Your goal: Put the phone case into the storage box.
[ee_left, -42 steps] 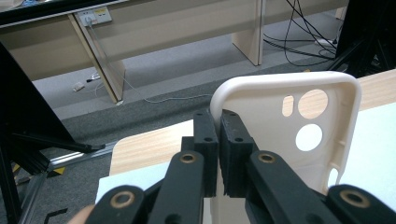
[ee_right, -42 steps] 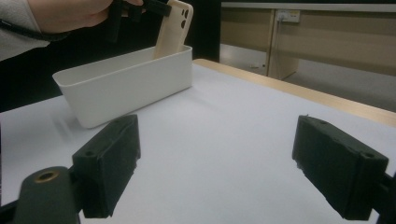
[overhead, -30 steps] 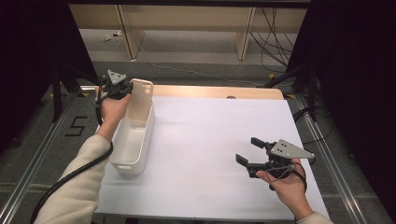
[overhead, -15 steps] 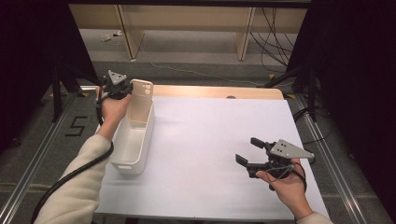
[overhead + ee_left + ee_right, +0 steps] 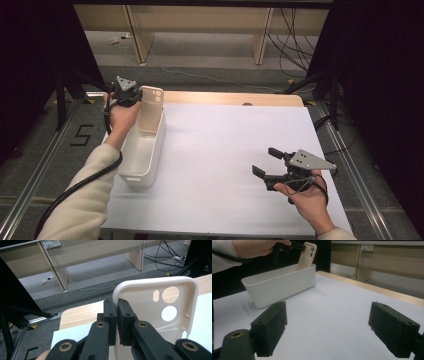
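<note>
A cream phone case [image 5: 151, 109] stands upright at the far end of a long white bin [image 5: 142, 150] on the table's left side. My left gripper [image 5: 134, 98] is shut on the case's upper edge; in the left gripper view the two black pads pinch the rim of the case [image 5: 160, 302] at its left side, my left gripper [image 5: 117, 315] pointing along it. My right gripper [image 5: 265, 161] hovers low over the white mat at the front right, jaws wide apart with nothing between them. From the right gripper view [image 5: 327, 337] the bin [image 5: 279, 285] and the held case [image 5: 307, 255] lie ahead.
A white mat [image 5: 225, 165] covers most of the wooden table [image 5: 230, 98]. Metal rails run along both sides of the table. Beyond the far edge are floor, desk legs and loose cables [image 5: 300, 30].
</note>
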A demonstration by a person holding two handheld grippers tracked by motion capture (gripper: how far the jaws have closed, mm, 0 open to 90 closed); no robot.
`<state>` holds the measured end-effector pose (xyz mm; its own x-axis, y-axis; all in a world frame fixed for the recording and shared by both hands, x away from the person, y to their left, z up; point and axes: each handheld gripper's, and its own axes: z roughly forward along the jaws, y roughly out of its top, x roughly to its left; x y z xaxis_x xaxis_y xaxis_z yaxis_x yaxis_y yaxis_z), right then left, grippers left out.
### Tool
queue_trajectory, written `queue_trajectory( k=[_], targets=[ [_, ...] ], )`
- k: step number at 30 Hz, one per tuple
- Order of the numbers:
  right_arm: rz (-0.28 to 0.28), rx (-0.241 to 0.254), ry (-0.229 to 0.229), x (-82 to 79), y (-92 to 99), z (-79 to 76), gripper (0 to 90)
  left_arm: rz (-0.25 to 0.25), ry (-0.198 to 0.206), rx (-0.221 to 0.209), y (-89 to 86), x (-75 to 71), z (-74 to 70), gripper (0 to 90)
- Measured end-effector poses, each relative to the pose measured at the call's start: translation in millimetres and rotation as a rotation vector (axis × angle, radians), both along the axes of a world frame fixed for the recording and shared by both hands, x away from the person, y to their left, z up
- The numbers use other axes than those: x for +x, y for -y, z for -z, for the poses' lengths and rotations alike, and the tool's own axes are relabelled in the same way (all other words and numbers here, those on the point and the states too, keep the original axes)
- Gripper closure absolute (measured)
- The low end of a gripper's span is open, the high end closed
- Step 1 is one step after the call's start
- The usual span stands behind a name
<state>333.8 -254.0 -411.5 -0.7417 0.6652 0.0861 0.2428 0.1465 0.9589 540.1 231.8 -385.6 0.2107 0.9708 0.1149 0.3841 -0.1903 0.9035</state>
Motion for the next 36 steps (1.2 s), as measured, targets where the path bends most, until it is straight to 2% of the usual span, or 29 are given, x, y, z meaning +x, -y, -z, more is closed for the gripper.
queue_trajectory(
  k=[17,21,24,36],
  targets=[
    [0.002,0.002,0.003,0.2,0.1,0.2,16.3,-0.012,-0.016,0.008,0.1,3.5,7.8,85.7],
    [0.003,0.015,0.004,0.3,-1.2,1.0,16.4,-0.013,-0.017,0.010,0.4,4.0,8.3,85.6],
    [-0.001,0.000,0.001,0.1,0.3,0.0,16.3,-0.011,-0.022,0.016,0.0,4.5,9.1,85.4],
    [0.006,0.001,0.006,0.2,0.0,0.4,16.4,-0.014,-0.030,0.032,1.0,6.9,14.8,84.8]
  ],
)
